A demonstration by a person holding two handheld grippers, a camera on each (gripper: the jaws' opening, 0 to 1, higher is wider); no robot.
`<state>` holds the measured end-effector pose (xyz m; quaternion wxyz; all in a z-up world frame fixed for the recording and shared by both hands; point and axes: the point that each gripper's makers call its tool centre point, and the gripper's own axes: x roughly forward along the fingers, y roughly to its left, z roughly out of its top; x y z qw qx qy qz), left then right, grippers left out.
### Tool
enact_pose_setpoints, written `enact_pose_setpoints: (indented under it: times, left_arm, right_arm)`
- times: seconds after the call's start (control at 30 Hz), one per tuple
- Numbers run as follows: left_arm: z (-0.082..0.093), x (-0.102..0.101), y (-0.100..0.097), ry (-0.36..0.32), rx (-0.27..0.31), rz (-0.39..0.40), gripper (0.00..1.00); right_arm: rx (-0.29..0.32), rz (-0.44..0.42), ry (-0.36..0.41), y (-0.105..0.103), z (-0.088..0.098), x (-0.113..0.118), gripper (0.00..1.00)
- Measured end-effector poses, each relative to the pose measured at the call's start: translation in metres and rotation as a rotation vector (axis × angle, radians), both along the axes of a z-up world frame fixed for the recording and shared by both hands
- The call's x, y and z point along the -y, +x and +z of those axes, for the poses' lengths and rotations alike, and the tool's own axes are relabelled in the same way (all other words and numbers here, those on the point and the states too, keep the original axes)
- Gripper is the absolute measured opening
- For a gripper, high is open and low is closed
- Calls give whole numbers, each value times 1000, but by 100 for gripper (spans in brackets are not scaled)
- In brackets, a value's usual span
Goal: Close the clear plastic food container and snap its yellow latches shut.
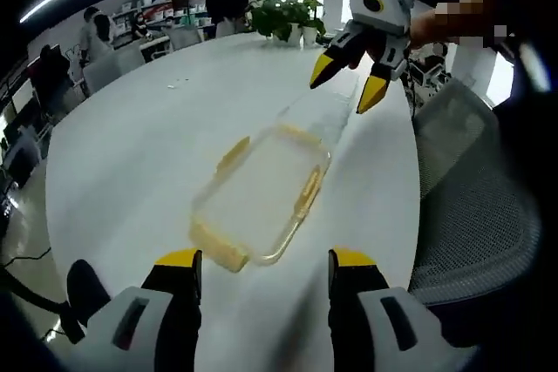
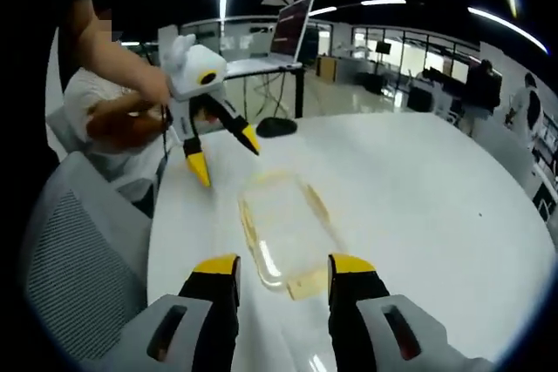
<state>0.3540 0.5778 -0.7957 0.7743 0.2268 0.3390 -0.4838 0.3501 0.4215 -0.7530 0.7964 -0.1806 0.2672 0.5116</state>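
Both tongs, left and right, hang spread above the container. You should seat the lid squarely before pressing any yellow latch.

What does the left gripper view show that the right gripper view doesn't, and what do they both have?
Left gripper view alone: a potted plant at the far edge of the table, and people standing beyond it.

Right gripper view alone: an open laptop on a stand and a dark, flat object on the table behind the container.

Both: the white table, the clear container with its yellow latches, a mesh chair, and both grippers, the left gripper and right gripper, jaws apart and holding nothing.
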Motion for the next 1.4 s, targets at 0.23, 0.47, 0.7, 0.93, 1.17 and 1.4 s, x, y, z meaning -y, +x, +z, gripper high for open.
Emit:
enact_pose_setpoints:
  times: [0.23, 0.47, 0.7, 0.93, 1.17, 1.4]
  left_arm:
    - [-5, -1, 5, 51, 9, -63, 58]
    - [-9, -2, 9, 90, 19, -113, 59]
    - [-12, -5, 12, 133, 19, -162, 59]
    - [-19, -10, 21, 186, 3, -190, 58]
    - [-24, -11, 24, 218, 4, -230, 56]
    - [-28, -11, 29, 251, -1, -283, 54]
  right_arm:
    - [-16, 33, -48, 3, -8, 0, 34]
    - [-22, 48, -62, 12, -9, -3, 36]
    - [-40, 73, -95, 12, -14, -1, 37]
    - [-46, 105, -136, 14, -21, -3, 38]
    - [-58, 113, -171, 19, -29, 0, 38]
    - [-64, 123, -207, 22, -35, 0, 38]
